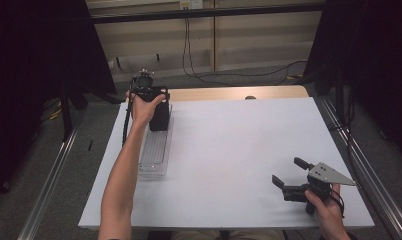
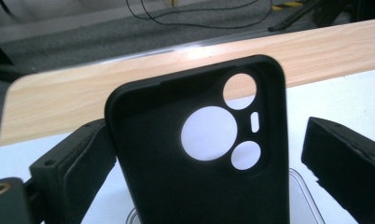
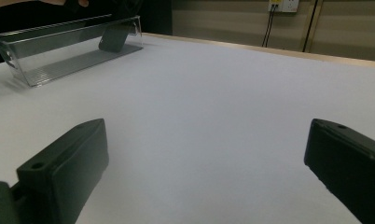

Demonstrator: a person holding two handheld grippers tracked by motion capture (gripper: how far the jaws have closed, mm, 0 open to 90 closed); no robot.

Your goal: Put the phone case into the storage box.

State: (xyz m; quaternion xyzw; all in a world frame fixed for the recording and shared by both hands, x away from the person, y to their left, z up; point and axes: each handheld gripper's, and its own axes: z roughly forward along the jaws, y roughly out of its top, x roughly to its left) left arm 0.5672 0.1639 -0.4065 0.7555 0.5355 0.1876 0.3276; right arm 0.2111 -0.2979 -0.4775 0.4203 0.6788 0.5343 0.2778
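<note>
Nearest the camera in the high view, at about five o'clock on the worktop [image 1: 229,150], the right gripper [image 1: 287,176] is held low in a hand [image 1: 330,212] that enters from the bottom edge. Its fingers [image 3: 66,168] are spread wide apart with nothing between them, and in the right gripper view bare white surface is seen in the gap. A grey three-cornered plate [image 1: 331,174] is carried on top of this gripper.

Farther off, at about ten o'clock, a clear plastic tray [image 1: 154,152] is laid lengthwise near the left edge of the white worktop. At the tray's far end a black phone case [image 1: 159,115] is seen standing upright, its lower end down inside the tray. The left gripper [image 1: 151,95] is held over the case at about eleven o'clock, with the person's left hand [image 1: 144,107] wrapped around it.

In the left gripper view the case is shown between the two fingers [image 2: 78,163], its hollow inner side and round camera cut-outs turned to the camera. The left finger lies against or just beside the case's edge, while the right finger is clearly apart from it, so the fingers are parted and the case is not clamped.

Beyond the tray, a strip of bare wood [image 1: 224,93] is seen along the far edge at twelve o'clock.
</note>
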